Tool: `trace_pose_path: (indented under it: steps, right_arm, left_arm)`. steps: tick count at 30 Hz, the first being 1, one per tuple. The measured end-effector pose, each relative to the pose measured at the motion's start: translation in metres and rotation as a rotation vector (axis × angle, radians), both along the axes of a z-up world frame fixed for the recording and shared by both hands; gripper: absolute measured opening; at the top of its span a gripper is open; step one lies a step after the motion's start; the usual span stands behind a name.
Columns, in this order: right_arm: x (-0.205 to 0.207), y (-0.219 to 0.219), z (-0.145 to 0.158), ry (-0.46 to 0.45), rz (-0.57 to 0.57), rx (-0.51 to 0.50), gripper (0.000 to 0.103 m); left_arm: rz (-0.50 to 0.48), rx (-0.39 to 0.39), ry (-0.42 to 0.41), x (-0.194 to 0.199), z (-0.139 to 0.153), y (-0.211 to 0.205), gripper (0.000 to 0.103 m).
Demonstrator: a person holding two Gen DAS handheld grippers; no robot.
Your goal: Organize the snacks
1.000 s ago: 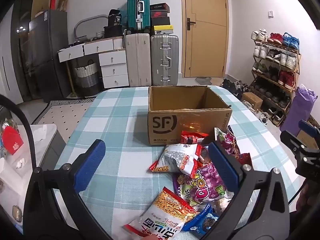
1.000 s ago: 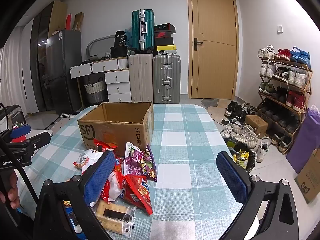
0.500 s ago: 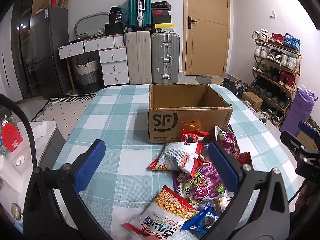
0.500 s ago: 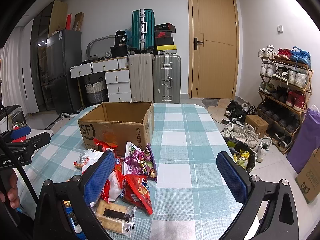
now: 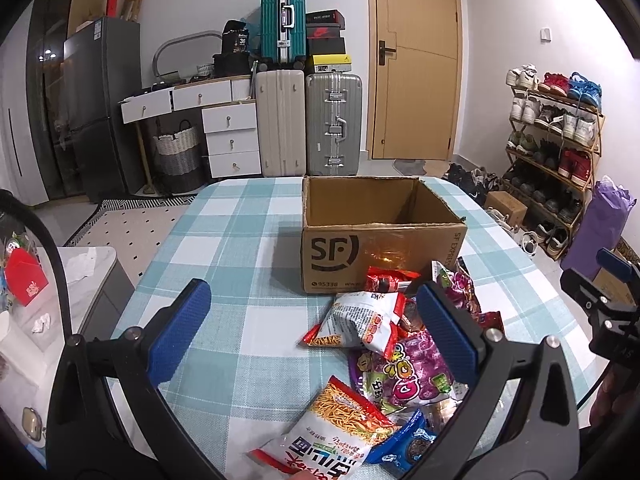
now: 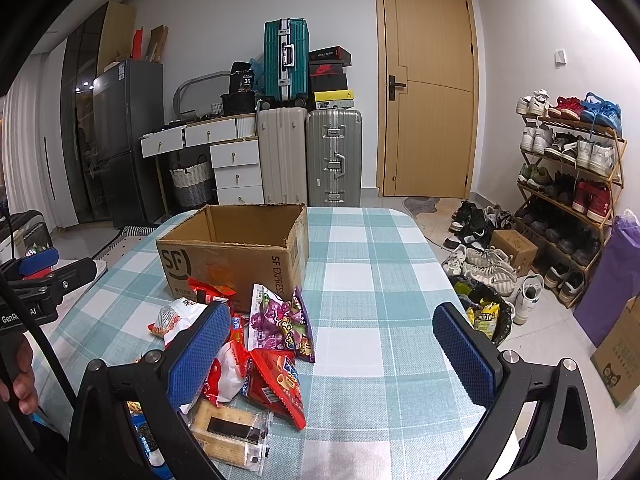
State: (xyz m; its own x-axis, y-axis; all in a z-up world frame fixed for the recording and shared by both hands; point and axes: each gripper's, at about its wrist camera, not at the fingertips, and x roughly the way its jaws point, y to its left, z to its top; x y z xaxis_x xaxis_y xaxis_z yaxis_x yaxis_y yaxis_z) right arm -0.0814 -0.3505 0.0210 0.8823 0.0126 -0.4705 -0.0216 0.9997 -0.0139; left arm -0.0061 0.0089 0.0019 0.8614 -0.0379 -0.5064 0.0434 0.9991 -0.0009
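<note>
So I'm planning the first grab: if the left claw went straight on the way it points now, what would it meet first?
Probably the white noodle-snack bag at the pile's near-left edge, ahead of the open left claw; the cardboard box stands behind. Depth is unclear.

One cardboard box point(image 5: 380, 236), three suitcases point(image 5: 334, 124) (one teal), two purple snack bags point(image 6: 280, 324).

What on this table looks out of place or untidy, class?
The snack packets lie in a loose overlapping heap on the checked tablecloth, in front of the open cardboard box, not in it. The box's top edges look ragged. Both grippers are open, holding nothing.
</note>
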Motion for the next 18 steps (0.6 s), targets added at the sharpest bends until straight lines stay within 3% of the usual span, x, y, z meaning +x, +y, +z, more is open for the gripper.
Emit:
trace_pose_path:
  steps: [18]
  right_arm:
    - [-0.0001, 0.0003, -0.0004, 0.001, 0.001, -0.002, 0.103]
  left_arm:
    - [0.002, 0.004, 0.004, -0.0009, -0.0007, -0.0001, 0.102]
